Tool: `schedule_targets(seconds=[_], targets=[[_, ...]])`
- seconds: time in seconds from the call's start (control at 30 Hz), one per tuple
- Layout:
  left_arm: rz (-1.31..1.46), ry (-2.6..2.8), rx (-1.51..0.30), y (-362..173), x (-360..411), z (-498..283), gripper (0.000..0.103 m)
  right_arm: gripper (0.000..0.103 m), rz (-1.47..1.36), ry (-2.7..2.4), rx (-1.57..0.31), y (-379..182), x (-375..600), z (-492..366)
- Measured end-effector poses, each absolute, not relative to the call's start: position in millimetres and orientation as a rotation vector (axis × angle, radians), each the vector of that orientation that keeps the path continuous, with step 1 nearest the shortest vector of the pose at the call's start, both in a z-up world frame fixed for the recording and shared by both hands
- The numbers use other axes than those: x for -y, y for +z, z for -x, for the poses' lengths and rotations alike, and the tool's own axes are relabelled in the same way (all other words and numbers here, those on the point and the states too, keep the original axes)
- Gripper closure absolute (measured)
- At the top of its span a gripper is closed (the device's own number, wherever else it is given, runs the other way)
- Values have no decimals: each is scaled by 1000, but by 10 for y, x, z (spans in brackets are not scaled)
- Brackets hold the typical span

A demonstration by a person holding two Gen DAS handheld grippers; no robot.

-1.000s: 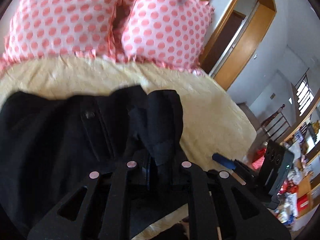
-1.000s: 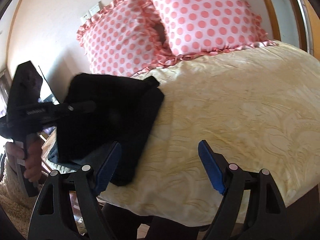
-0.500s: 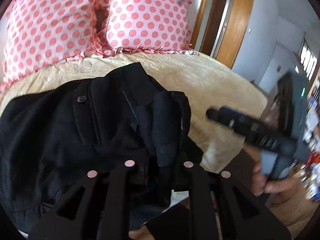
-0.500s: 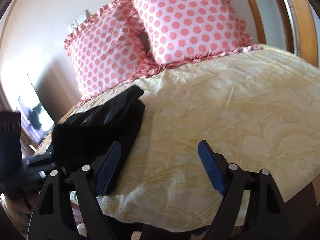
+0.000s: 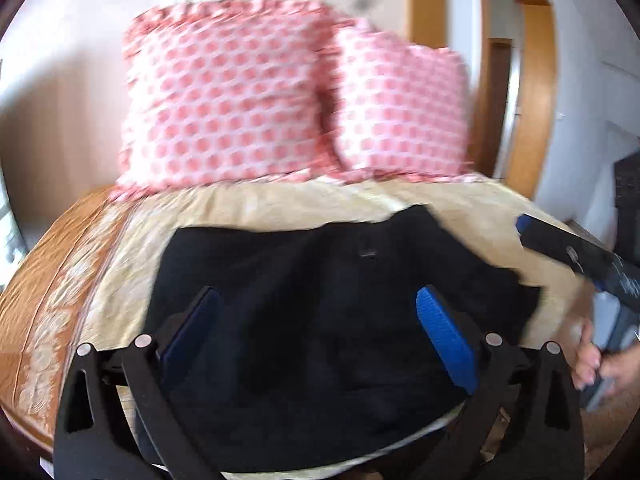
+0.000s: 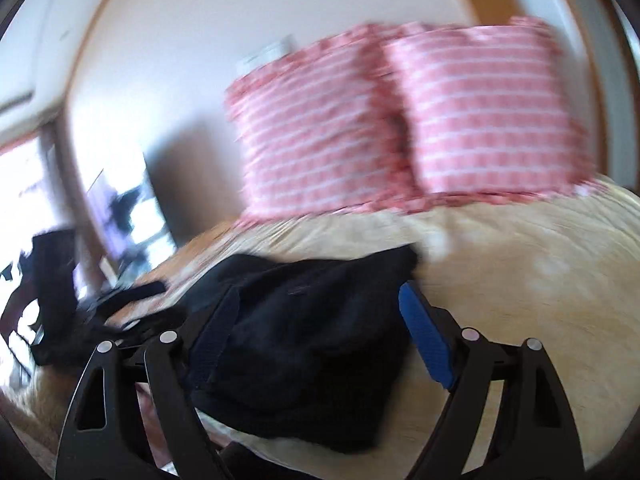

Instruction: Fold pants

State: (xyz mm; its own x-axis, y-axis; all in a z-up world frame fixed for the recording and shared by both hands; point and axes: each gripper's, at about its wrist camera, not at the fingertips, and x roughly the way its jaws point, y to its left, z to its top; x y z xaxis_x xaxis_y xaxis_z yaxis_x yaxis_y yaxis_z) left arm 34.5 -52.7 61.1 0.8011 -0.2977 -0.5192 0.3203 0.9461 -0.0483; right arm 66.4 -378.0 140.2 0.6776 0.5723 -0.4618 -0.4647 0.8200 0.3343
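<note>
The black pants [image 5: 320,320] lie folded in a compact bundle on the cream bedspread [image 5: 256,200] near the bed's front edge. My left gripper [image 5: 316,336] is open, its blue pads wide apart over the bundle, holding nothing. My right gripper [image 6: 320,332] is open too, over the same pants [image 6: 312,328], empty. The right gripper's blue-tipped finger [image 5: 560,248] shows at the right of the left wrist view. Both views are motion-blurred.
Two pink polka-dot pillows [image 5: 224,108] [image 5: 400,108] stand against the wall at the head of the bed. A wooden door frame [image 5: 536,80] is at the right. A screen [image 6: 124,216] stands left of the bed. The bedspread [image 6: 520,264] stretches to the right.
My left gripper has let go of the pants and opened wide. The bundle now lies flat on the bed. My right gripper has swung left over the pants.
</note>
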Motion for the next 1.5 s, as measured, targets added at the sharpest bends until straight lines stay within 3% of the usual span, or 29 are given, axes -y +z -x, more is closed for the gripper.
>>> schedule_targets(seconds=[0.37,0.57,0.77,1.03,1.13,1.27,1.5], targets=[[33,-286,-758,53,278,-603,4,18,14,491,-872,743,3221,-895],[-11,-280,-719,-46,302,-472,2,19,19,486,-878,771,3264,-773],[-16,-296,-638,-79,285,-383,2,16,-213,506,-826,1193,3749,-1176],[1,-312,-619,-69,266,-366,2,15,-178,422,-1059,881,3749,-2079],[1,-320,-618,-70,265,-363,2,18,-180,429,-1126,698,3702,-2256],[13,-331,-623,-61,255,-371,2,31,-188,476,-1145,619,3658,-2279],[13,-332,-622,-58,257,-373,2,31,-186,524,-1126,590,3662,-2263]])
